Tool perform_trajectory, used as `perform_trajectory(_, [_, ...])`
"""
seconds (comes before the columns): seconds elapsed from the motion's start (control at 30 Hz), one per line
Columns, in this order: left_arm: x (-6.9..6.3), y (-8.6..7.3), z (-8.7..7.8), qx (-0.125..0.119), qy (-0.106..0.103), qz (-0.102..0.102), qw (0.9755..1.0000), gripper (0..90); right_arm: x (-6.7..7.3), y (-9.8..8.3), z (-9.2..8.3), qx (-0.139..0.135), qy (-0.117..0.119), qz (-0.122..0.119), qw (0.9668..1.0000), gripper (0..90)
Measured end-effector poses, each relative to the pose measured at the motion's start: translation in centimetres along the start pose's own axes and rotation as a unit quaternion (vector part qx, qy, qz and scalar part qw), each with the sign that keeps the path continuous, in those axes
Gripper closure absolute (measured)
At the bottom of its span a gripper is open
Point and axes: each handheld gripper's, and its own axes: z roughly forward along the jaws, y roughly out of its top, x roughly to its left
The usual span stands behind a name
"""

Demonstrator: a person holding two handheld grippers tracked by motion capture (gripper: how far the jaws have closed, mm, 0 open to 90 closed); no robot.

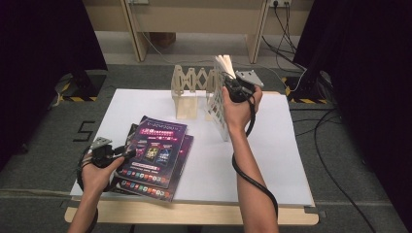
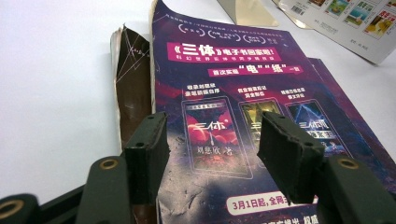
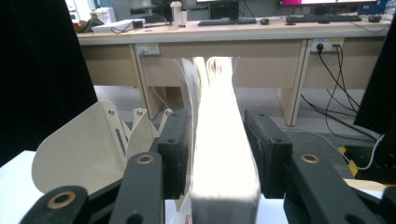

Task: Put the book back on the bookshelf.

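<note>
A thick white book [image 1: 219, 108] stands upright at the right end of a cream fold-out book stand [image 1: 192, 80] at the table's far side. My right gripper [image 1: 227, 81] straddles the top of this book [image 3: 219, 140]; its jaws lie close on both sides without visibly pressing, and the pages fan out above. Beside it rises the stand's rounded end plate [image 3: 79, 149]. My left gripper [image 1: 127, 154] is open, low over the near left edge of a stack of purple magazines [image 1: 156, 150]. The top magazine [image 2: 233, 79] lies flat beyond the jaws of my left gripper [image 2: 212, 126], over a worn brown book [image 2: 133, 88].
The white table top [image 1: 272, 160] has a wooden front edge. Behind the table stand a wooden desk [image 1: 194, 19], black curtains on both sides and cables [image 1: 335, 160] on the grey floor at the right. The upright book's cover [image 2: 345, 18] shows at the left gripper view's top right.
</note>
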Motion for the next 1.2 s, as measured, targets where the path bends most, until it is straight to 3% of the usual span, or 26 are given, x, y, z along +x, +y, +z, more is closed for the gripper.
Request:
perform_trajectory(0.43, [0.1, 0.0, 0.0, 0.001, 0.001, 0.002, 1.0, 41.2, 0.2, 0.6, 0.7, 0.013, -0.006, -0.006, 0.9999, 65.8])
perform_trajectory(0.73, [0.1, -0.1, 0.1, 0.001, 0.001, 0.002, 1.0, 41.2, 0.5, 0.7, 1.3, 0.034, -0.006, -0.015, 0.9993, 67.9])
perform_trajectory(0.93, [0.2, -0.1, 0.1, 0.002, 0.0, 0.002, 1.0, 41.2, 0.3, 0.9, 1.5, 0.06, -0.012, -0.025, 0.9978, 74.1])
perform_trajectory(1.2, [0.2, 0.0, 0.1, 0.001, 0.001, 0.0, 1.0, 41.3, 0.3, 1.0, 0.6, 0.039, 0.007, -0.008, 0.9992, 74.6])
